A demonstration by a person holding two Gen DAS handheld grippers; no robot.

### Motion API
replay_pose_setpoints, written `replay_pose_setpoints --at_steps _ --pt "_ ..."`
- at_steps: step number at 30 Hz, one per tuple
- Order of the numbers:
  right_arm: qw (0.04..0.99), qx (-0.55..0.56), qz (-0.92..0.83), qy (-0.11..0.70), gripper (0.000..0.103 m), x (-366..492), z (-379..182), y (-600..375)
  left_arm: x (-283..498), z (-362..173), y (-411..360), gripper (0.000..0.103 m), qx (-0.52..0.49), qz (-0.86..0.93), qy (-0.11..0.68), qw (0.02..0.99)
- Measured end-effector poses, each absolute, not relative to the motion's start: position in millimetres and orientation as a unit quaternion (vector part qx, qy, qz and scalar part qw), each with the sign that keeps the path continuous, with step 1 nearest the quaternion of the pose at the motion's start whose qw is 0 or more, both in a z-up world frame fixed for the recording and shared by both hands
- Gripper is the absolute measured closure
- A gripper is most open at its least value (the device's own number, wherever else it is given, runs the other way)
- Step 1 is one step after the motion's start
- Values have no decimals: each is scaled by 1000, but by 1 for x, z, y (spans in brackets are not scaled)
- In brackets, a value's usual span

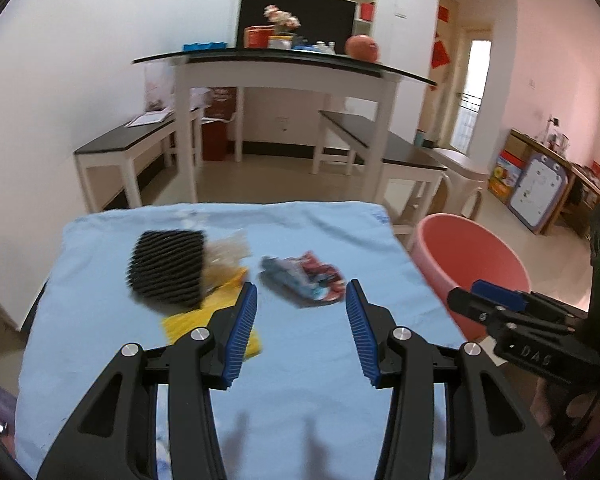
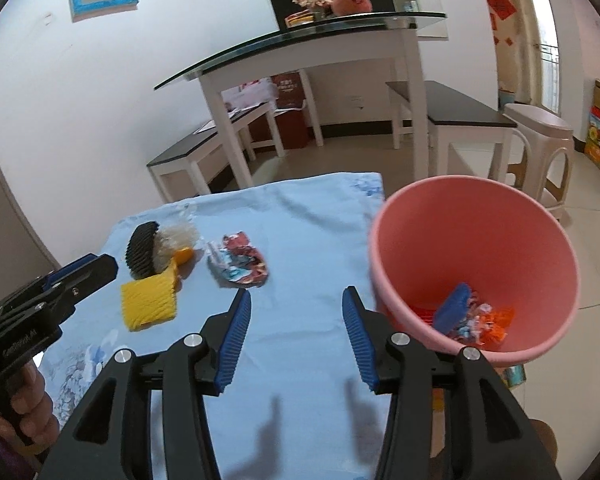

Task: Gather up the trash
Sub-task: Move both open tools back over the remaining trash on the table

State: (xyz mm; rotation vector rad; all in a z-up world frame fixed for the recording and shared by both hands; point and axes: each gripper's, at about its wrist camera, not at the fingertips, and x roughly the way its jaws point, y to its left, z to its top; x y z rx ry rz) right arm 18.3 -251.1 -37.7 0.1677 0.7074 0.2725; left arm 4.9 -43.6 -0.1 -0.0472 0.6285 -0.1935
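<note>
Blue ribbed pads line both grippers, and each stands released with nothing between its jaws. In the left wrist view the left gripper hovers low at centre frame over a pale blue cloth spread on the bench, its jaws framing a crumpled red-and-blue wrapper lying just beyond the tips. Left of that wrapper sit a black ribbed piece, a clear crinkled bit of plastic touching it, and a yellow ribbed piece partly behind the left finger. In the right wrist view the right gripper hangs over the cloth's right part, near its edge, with the same wrapper up and to the left of it. At the right of that frame a pink bucket stands just beside the bench, holding a blue ribbed piece and orange and mixed scraps at its bottom.
</note>
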Motion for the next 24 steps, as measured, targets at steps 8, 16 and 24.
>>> replay_pose_setpoints --at_steps 8,16,24 --pt "918 69 155 358 54 27 -46 -230 -4 -13 4 56 -54 -62 311 947" --pt "909 60 179 371 54 36 -54 -215 15 -39 30 56 -74 -36 361 929" --pt "908 55 184 372 51 54 -56 -210 42 -63 33 56 -79 -35 411 908"
